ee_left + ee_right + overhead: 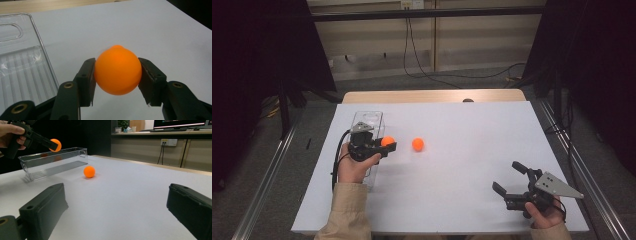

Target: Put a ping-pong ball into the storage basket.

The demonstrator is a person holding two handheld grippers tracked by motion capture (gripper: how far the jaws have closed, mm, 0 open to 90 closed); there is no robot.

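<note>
My left gripper (388, 144) is shut on an orange ball (117, 71), held in the air beside the clear plastic bin (368, 121) at the table's left. From the right gripper view the held ball (55, 145) hangs above the bin's (53, 162) near wall. A second orange ball (418, 144) rests on the white table, a little right of the left gripper; it also shows as a ball (89, 171) on the table ahead of the right jaws. My right gripper (510, 177) is open at the front right with nothing between its jaws.
The white table top (472, 130) spreads between the two grippers. A wooden edge (432, 95) runs along the far side. Dark curtains and cables lie on the floor beyond the table.
</note>
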